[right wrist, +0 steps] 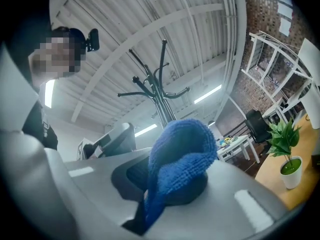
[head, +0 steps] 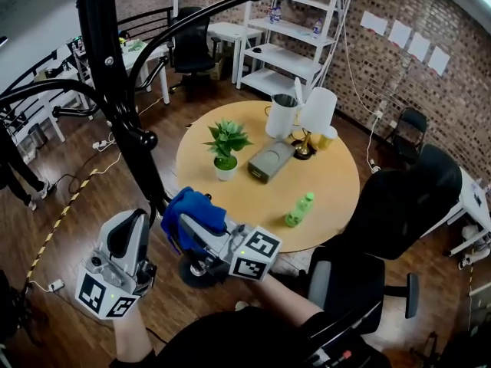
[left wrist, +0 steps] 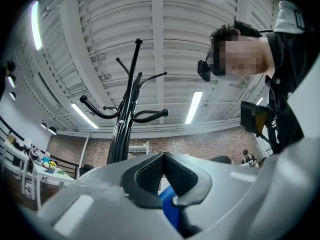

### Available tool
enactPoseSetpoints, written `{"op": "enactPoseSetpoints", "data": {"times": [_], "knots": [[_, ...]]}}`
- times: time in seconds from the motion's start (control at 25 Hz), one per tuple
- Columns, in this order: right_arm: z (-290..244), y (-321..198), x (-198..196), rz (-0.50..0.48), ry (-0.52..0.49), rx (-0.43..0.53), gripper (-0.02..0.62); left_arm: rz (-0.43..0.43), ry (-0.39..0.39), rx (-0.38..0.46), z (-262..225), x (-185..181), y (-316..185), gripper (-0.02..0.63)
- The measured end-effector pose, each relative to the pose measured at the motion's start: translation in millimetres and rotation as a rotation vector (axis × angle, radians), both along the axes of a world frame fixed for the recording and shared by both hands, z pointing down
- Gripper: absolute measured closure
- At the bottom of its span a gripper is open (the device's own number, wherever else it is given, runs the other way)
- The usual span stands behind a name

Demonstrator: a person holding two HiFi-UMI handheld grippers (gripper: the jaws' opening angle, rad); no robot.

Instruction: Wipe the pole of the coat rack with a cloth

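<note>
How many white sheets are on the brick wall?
4 white sheets in a row on the brick wall at upper right: first, second, third, fourth. Others may be out of frame.

Cut off at the head view's top edge: coat rack pole (head: 115, 75). Lost behind the blue cloth (head: 192, 215): its lower end. Too small to tell: items on the far shelf (head: 288, 56).
</note>
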State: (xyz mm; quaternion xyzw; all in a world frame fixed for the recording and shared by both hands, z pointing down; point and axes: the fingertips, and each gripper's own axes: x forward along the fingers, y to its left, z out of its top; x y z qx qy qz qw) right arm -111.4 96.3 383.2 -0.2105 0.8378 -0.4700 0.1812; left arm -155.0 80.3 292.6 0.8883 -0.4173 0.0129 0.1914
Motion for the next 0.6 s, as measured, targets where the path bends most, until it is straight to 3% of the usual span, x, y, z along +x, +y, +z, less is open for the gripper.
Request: {"op": "enactPoseSetpoints", "data": {"times": [0.6], "knots": [[-40, -19, 11, 0.022, -0.064, 0.105, 0.580, -0.022, -0.025, -0.005, 0, -4, 1, 0.614]]}}
